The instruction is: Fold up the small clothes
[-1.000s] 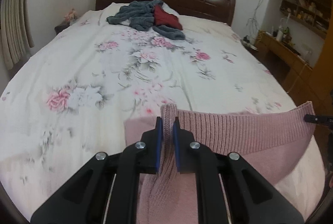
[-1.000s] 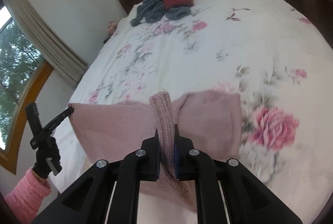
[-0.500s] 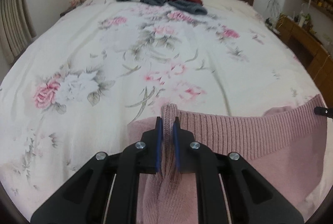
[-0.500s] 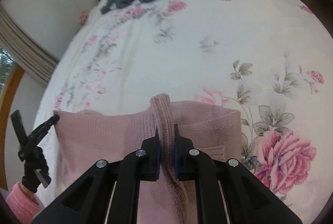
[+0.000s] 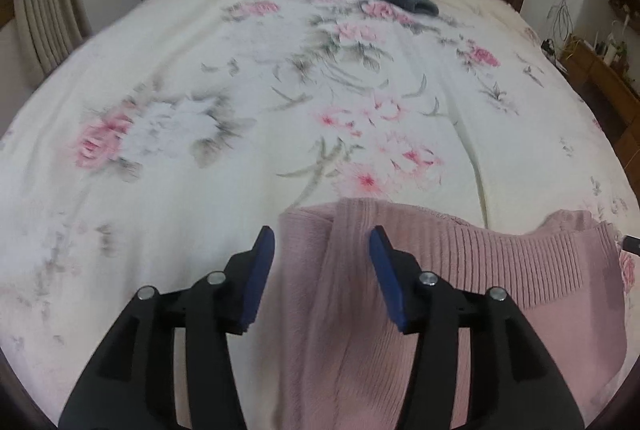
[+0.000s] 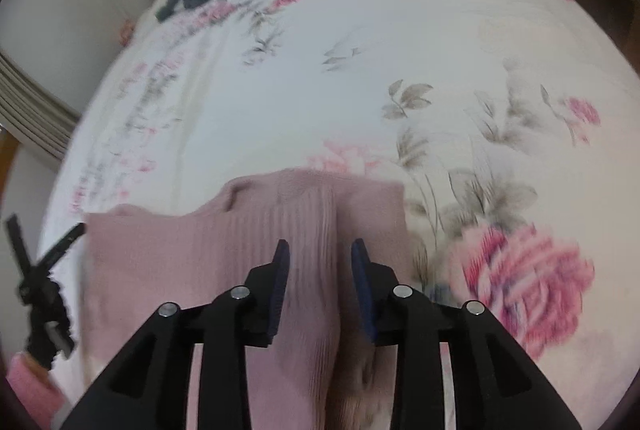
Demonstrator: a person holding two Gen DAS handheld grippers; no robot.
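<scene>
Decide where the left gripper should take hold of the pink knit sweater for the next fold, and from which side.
Grip the ribbed band at the sweater's far edge. That band is thick and stands slightly raised off the floral bedspread. The left gripper is open astride the pink knit sweater, so come in low from the near side, one finger sliding under the edge.

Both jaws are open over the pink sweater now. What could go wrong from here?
1. A ridge of the pink sweater stands between the open jaws of the left gripper and of the right gripper; pulling back may snag it and undo the fold.
2. The ribbed edge lies wavy, so the fold may set crooked.
</scene>
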